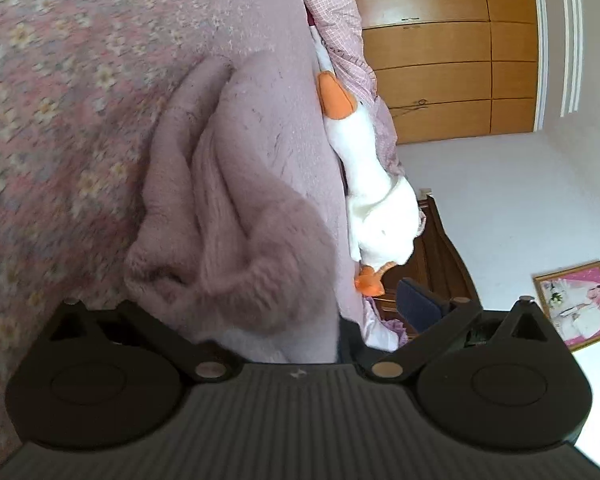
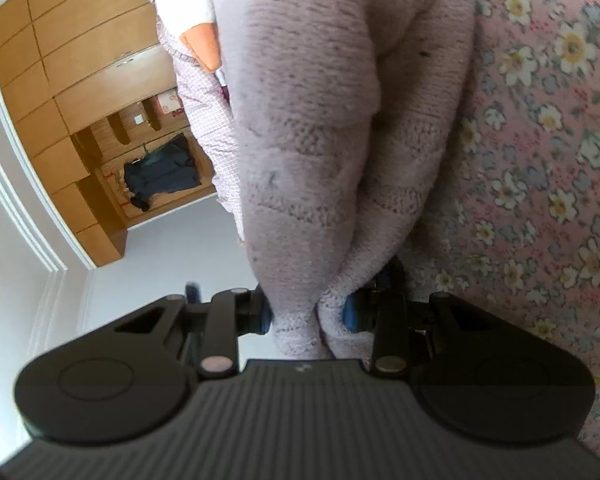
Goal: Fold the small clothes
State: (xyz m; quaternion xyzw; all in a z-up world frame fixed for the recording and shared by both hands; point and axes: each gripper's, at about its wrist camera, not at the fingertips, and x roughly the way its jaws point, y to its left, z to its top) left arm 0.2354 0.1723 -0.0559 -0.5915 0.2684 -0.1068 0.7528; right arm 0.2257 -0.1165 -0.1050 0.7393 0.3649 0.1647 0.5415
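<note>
A fluffy pale mauve knitted sweater (image 1: 240, 200) lies bunched on the floral bed sheet (image 1: 60, 100). In the left wrist view its near end is heaped over the middle of my left gripper (image 1: 298, 328), whose linkages are spread wide. One dark finger (image 1: 418, 304) shows at the right and the other is hidden under the knit. In the right wrist view the sweater (image 2: 320, 120) hangs straight ahead. My right gripper (image 2: 308, 316) is shut on a gathered fold of it, the blue pads (image 2: 350, 314) pressing from both sides.
A white plush goose (image 1: 376, 200) with orange beak and feet lies along the bed's edge beside a pink checked quilt (image 1: 340, 20). Beyond are a wooden wardrobe (image 1: 440, 60), white walls and a framed photo (image 1: 576, 304). The floral sheet (image 2: 540, 160) spreads to the right.
</note>
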